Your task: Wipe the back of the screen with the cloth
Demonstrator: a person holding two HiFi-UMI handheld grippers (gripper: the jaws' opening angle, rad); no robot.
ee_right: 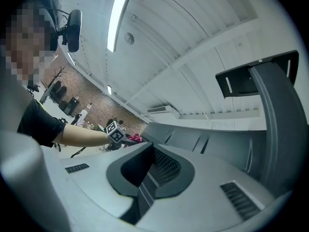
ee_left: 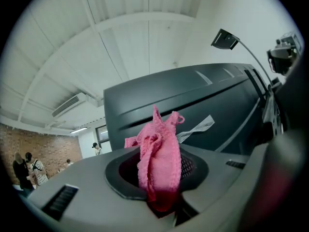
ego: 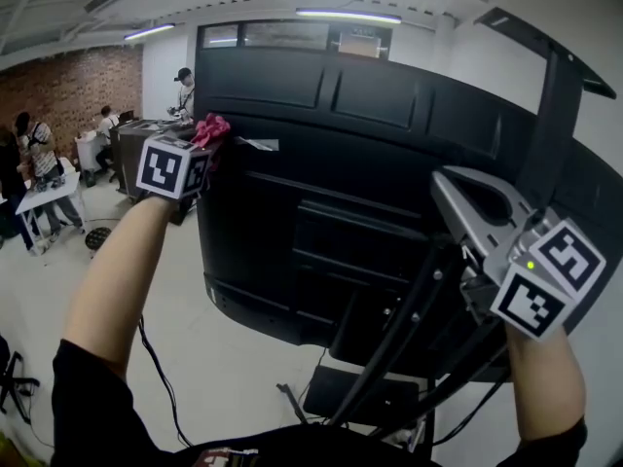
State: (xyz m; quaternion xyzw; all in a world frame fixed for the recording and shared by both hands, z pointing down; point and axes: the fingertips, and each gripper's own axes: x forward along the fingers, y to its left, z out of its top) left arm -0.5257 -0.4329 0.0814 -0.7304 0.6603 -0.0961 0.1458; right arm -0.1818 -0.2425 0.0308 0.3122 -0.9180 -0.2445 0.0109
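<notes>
Left gripper (ego: 207, 136) grips fuzzy pink cloth (ego: 211, 127) at the curved black plastic screen back (ego: 370, 193).
Head view: cloth at the screen's upper left edge; right gripper (ego: 443, 179) low right. Left gripper view: jaws clamped on cloth (ee_left: 159, 158). Right gripper view: jaws together, nothing between.

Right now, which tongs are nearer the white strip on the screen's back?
Left. The left tongs, shut on the pink cloth, sit beside the white strip; the right tongs are far off, lower right.
</notes>
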